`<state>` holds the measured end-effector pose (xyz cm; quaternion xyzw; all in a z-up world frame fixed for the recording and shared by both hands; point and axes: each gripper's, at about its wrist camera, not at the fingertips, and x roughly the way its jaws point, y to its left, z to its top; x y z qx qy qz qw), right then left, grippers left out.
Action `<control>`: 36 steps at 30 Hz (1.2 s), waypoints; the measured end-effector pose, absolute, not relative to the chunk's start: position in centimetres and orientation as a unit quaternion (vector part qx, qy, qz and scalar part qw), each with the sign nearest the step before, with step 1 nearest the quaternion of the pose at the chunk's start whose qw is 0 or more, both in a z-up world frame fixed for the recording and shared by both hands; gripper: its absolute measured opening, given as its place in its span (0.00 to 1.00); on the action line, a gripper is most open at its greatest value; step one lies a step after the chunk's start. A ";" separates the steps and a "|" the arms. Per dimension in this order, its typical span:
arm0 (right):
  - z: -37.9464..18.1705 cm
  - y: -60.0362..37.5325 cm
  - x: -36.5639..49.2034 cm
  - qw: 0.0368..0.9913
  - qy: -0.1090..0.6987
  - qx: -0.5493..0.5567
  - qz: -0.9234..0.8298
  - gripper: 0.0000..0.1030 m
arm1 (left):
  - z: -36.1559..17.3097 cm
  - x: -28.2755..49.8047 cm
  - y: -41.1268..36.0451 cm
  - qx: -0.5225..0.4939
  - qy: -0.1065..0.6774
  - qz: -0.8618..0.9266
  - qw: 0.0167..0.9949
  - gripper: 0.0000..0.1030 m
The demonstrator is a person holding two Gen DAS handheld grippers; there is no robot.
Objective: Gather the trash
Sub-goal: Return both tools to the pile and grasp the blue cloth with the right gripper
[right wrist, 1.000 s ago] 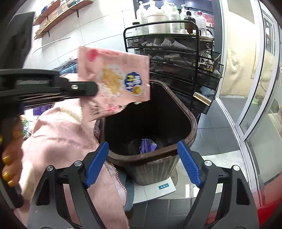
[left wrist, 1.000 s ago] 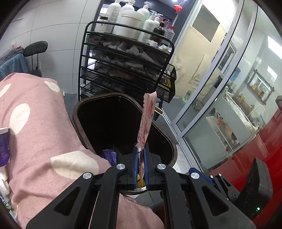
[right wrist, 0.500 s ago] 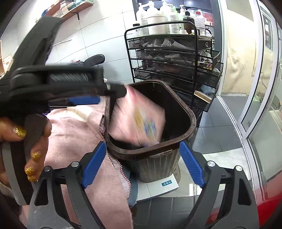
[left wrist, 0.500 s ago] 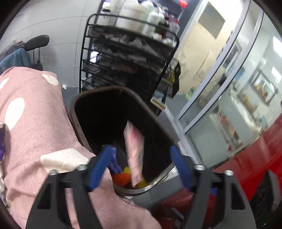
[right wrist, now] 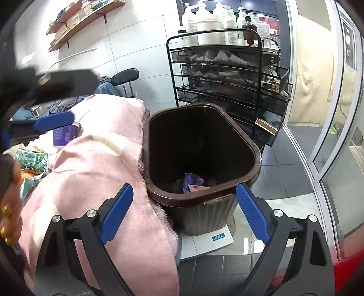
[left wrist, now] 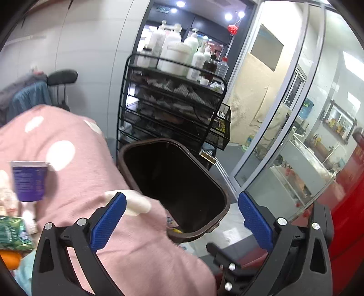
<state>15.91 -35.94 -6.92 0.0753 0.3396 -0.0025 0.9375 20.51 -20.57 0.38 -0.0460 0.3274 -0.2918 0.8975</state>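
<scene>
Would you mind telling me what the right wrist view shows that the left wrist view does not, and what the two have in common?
Only the right wrist view shows the bin's bottom, with a purple wrapper and a pink packet, plus the wall shelves and the opening right gripper, empty.

Only the left wrist view shows the opening left gripper head-on, nothing between its jaws, and the shop window.

Both show the brown bin, pink dotted cloth, purple cup, green packet and black trolley.
</scene>
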 end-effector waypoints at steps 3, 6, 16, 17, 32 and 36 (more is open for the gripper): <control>-6.7 -35.4 15.9 0.939 0.336 0.072 0.002 0.89 | 0.7 19.2 -19.5 -0.043 0.313 -0.291 0.903 0.95; -6.4 -34.7 16.0 0.940 0.334 0.067 0.007 0.89 | 1.0 18.4 -18.4 -0.047 0.309 -0.290 0.905 0.95; -5.1 -31.6 16.3 0.941 0.329 0.060 0.047 0.90 | 0.4 15.2 -13.3 -0.057 0.292 -0.240 0.924 0.95; -5.0 -31.1 16.3 0.941 0.329 0.059 0.054 0.90 | 0.2 14.9 -12.5 -0.059 0.290 -0.230 0.927 0.95; -3.9 -22.4 16.3 0.926 0.340 0.027 0.161 0.90 | -3.0 11.7 -0.2 -0.092 0.311 -0.106 0.940 0.95; -4.1 -19.1 16.5 0.915 0.355 0.011 0.193 0.90 | -3.7 11.2 2.7 -0.108 0.320 -0.078 0.938 0.95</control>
